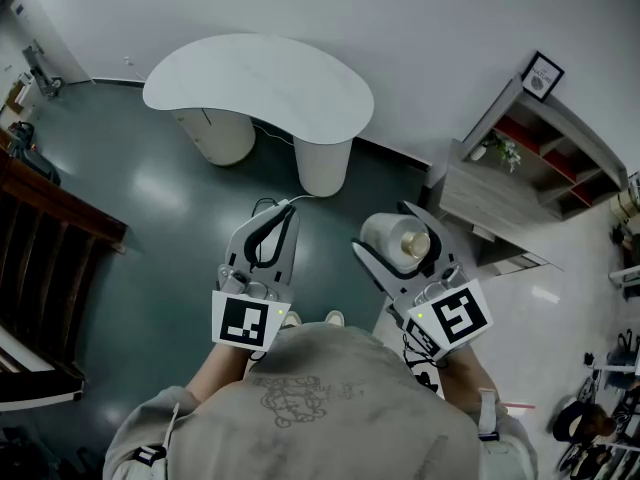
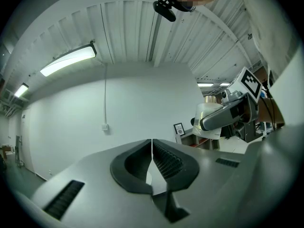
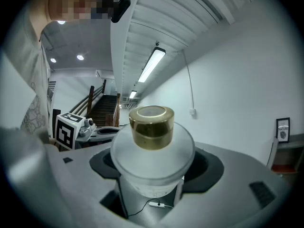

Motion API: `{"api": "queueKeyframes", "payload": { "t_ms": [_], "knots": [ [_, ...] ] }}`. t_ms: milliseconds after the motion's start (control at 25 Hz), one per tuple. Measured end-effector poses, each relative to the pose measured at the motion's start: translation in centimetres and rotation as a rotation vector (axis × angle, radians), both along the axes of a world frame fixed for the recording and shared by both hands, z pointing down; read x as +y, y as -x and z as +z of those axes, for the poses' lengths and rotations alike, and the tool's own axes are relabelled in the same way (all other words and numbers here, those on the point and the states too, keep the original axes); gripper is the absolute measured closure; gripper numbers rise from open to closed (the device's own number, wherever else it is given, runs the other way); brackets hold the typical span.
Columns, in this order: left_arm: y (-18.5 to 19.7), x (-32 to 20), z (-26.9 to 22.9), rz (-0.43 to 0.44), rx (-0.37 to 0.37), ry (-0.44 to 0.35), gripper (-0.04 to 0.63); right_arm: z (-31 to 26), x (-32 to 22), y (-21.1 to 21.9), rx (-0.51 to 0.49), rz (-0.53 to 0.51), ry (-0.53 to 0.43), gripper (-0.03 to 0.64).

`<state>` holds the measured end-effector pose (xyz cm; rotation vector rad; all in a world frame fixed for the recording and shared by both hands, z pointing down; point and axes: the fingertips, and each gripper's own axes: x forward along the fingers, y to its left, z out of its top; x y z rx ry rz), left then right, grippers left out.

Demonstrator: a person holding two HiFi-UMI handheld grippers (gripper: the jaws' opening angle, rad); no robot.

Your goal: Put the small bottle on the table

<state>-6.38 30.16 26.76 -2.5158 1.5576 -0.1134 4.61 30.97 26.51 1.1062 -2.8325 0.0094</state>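
Note:
The small bottle (image 1: 388, 234) is frosted white with a gold cap (image 3: 152, 126). My right gripper (image 1: 394, 240) is shut on it, with the dark pads against its sides, and holds it in the air over the dark green floor. In the right gripper view the bottle (image 3: 153, 161) fills the space between the jaws, cap pointing away. My left gripper (image 1: 288, 209) is shut and holds nothing; its pads (image 2: 164, 160) meet at the tips. The left gripper view also shows the bottle (image 2: 204, 122) off to the right. The white kidney-shaped table (image 1: 258, 76) stands ahead, its top bare.
A grey shelf unit (image 1: 520, 158) with red inner shelves and a small plant stands at the right against the wall. Dark wooden stairs (image 1: 40, 258) run along the left. The table rests on two white pedestals, and a cable lies on the floor near it.

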Motion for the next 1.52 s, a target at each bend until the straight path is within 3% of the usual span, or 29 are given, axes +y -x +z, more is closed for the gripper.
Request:
{"api": "queueKeyframes", "payload": {
  "t_ms": [360,760,1520],
  "knots": [
    [-3.5,-0.8,1.4,-0.008,-0.010,0.005,0.574,1.2,-0.7,-3.4,0.006,-0.011,-0.002,0.278],
    [-4.7,-2.6,2.5,0.008,-0.022,-0.002,0.574,2.6,-2.6,-4.5,0.000,0.008,0.001,0.278],
    [-2.1,-16.2,3.5,0.048,-0.014,0.023,0.574,4.1,-15.8,-2.4,0.025,0.069,0.042,0.278]
  ]
}}
